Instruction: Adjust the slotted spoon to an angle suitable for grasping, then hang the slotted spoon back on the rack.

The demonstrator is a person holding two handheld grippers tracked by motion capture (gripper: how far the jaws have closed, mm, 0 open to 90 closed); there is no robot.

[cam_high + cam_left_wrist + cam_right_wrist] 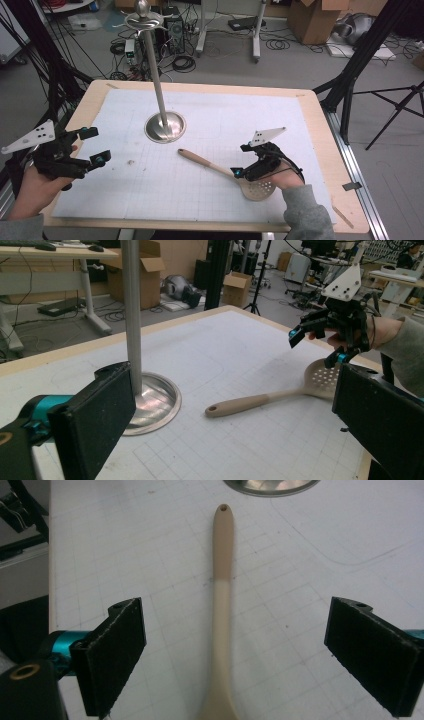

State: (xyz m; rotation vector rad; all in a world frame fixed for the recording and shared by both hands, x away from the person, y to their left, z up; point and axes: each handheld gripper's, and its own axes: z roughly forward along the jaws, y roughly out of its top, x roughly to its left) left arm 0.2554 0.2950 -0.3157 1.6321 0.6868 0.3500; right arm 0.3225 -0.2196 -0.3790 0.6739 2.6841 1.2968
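The slotted spoon (227, 173) lies flat on the counter (320, 150), handle end pointing toward the base of the metal stand (165, 127), perforated bowl nearest the person's right hand. The right claw (248, 161) hangs over the junction of neck and bowl with its jaws spread wide; in the right gripper view the handle (222, 580) runs up the middle of the gap and neither pad touches it. The left claw (95, 146) waits well apart at the left edge of the counter, jaws also open and empty.

Step in hand, as judged: taking hold of the spoon, or clearing away from it; the frames do not settle which.

For a clean grasp:
- Keep the handle centred between the pads.
- Lower until the pads flank the neck, then close squarely across it.
- Lift level, since the bowl end is probably heavier and may swing.

Containers: none on the counter. The stand's dished base (155, 405) holds nothing but its pole (132, 315).
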